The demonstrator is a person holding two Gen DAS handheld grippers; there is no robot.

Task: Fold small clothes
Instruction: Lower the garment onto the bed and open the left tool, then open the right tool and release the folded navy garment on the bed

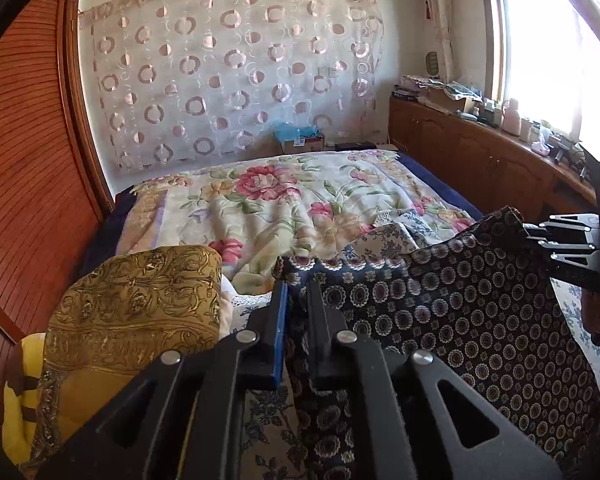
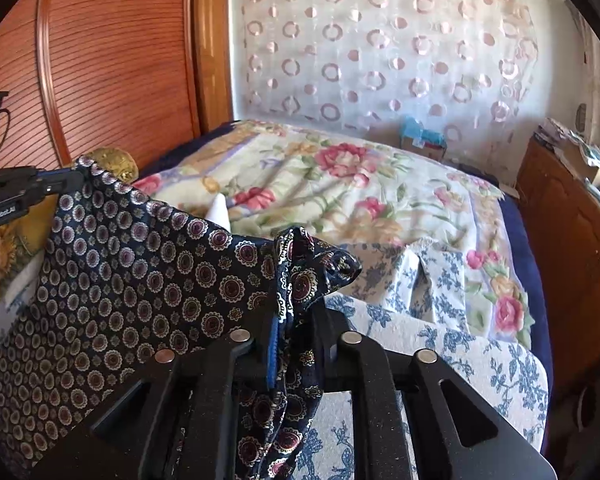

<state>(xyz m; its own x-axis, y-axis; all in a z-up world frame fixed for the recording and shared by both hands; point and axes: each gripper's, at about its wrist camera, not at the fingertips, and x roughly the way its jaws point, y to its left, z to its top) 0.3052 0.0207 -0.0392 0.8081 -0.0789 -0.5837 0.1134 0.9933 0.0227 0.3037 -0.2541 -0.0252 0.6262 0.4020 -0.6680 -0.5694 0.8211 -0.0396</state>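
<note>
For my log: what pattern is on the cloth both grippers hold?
Dark navy cloth with rows of round floral medallions in purple and cream; clearest in the right wrist view.

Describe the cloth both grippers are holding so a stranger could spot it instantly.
Start at the bed with the floral bedspread. Above its near end, the dark navy cloth hangs stretched between the left gripper and right gripper. Its rows of small round medallions set it apart from the gold brocade fabric and the blue-and-white floral fabric beside it.
</note>
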